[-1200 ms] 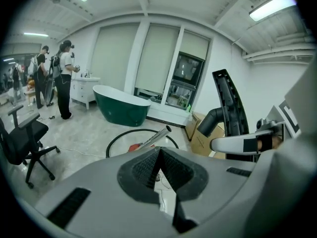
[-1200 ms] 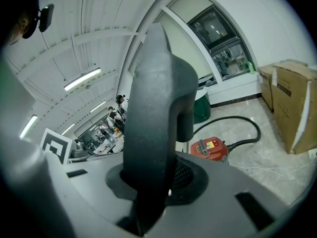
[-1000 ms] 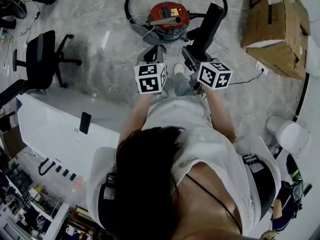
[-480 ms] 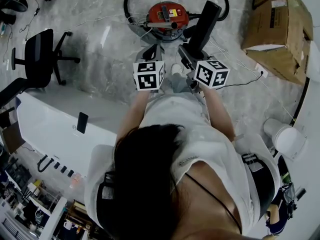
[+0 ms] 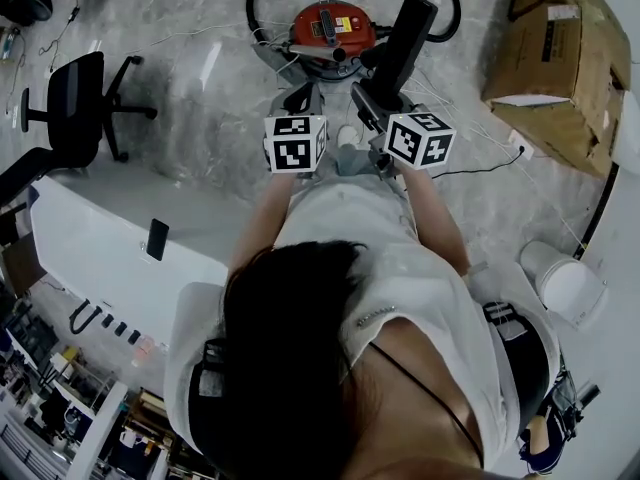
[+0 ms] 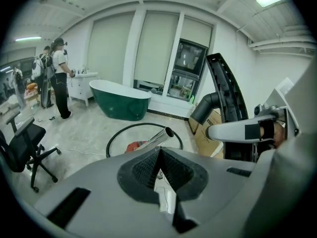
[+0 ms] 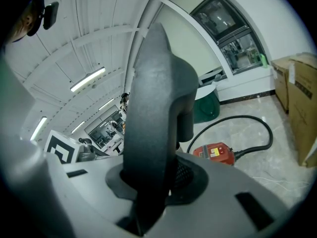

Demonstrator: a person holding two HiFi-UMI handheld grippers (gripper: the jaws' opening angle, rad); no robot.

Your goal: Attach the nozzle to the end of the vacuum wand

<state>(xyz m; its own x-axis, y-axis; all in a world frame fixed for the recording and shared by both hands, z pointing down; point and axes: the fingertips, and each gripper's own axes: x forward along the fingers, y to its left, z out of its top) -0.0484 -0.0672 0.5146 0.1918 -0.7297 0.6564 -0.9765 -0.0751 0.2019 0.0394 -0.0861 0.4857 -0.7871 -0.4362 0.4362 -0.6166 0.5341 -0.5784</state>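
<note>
Shut tight on nothing, the left gripper's (image 6: 159,155) jaws meet in a point. The chrome vacuum wand's (image 6: 157,139) open end shows just beyond their tips, and I cannot tell whether it touches them. The right gripper's (image 7: 153,185) 2 jaws stand partly apart, clamped on the black floor nozzle (image 7: 154,103), which rises upright from between them.

Against the head view 1 second earlier, both grippers have edged forward toward the red vacuum cleaner (image 5: 330,26), carrying the nozzle with them. Neither grip has changed.

From the left gripper view, the nozzle stands to the right of the wand's end and higher, its round neck clear of the tube. A black hose (image 7: 261,127) loops on the floor behind the vacuum cleaner.
</note>
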